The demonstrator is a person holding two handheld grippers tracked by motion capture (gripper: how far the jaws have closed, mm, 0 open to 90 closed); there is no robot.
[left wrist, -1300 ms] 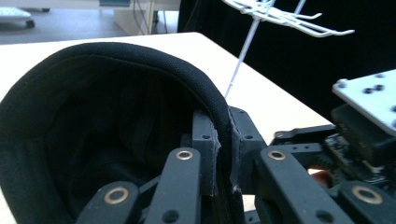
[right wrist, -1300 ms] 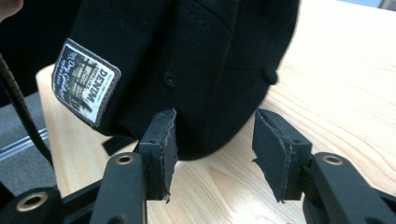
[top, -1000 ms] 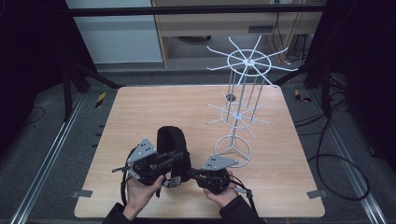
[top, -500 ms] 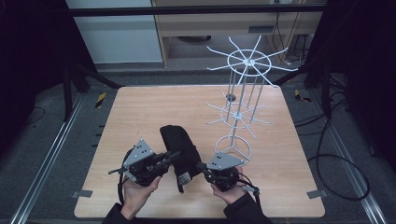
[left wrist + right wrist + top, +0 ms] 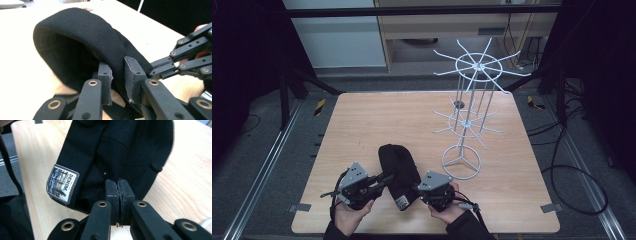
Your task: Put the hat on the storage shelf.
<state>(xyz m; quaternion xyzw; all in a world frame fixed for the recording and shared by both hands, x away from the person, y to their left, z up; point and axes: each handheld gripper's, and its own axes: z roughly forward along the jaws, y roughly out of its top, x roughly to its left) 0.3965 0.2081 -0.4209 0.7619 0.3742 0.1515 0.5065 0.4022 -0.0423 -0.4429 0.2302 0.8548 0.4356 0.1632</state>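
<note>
A black cap (image 5: 398, 170) lies on the wooden table (image 5: 387, 120) between my two grippers. My left gripper (image 5: 384, 178) reaches in from the left. In the left gripper view its jaws have just been opening, and the left gripper (image 5: 117, 77) stands slightly open with the cap's (image 5: 87, 37) edge loosely between the pads. My right gripper (image 5: 416, 190) comes from the right. The right gripper (image 5: 118, 187) is shut on a thin fold of the cap (image 5: 120, 150) beside a sewn denim label (image 5: 62, 183). Its linkage (image 5: 190, 57) shows across the cap.
A tall white wire rack (image 5: 472, 100) with spoked tiers stands at the right back of the table, its ring base (image 5: 461, 162) close to my right hand. Dark floor, rails and cables surround the table.
The cap has sunk a little toward the near edge and lies flatter. My left gripper has shifted left and lower. My right gripper has barely moved.
</note>
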